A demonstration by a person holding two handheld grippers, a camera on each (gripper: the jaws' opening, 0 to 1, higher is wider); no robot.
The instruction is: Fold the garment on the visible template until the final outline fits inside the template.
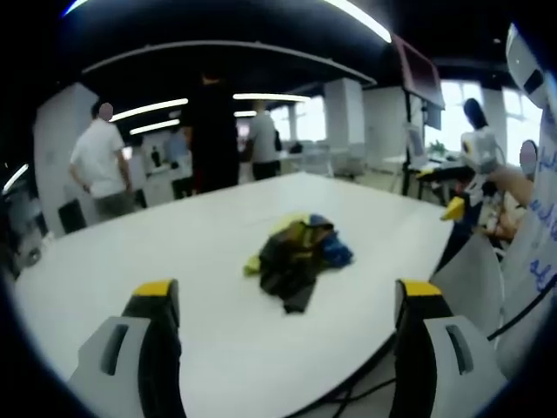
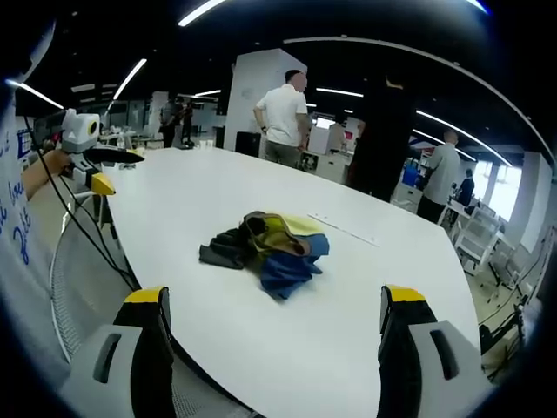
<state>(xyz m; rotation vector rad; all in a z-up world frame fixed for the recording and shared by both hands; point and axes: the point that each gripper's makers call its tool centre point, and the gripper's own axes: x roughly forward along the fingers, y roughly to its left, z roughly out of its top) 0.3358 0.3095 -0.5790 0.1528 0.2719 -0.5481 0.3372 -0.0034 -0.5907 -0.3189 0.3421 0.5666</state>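
Lying crumpled, multicoloured garment (image 1: 298, 255) on table (image 1: 174, 261)

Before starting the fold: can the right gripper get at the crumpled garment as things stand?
Probably yes: the right gripper is open, and only bare white table lies between it and the crumpled garment.

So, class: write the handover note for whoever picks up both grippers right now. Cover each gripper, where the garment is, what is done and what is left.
Left gripper: open, holding nothing, hovering above the near edge of the white table.
Right gripper: open, holding nothing, also short of the garment.
Garment: a crumpled heap of dark, yellow and blue fabric near the middle of the table, touched by neither gripper.
Template: I cannot make out its outline; there is a thin line on the table beyond the garment.
Done: no fold yet.
Left: spread the garment flat, then fold it to fit the template.
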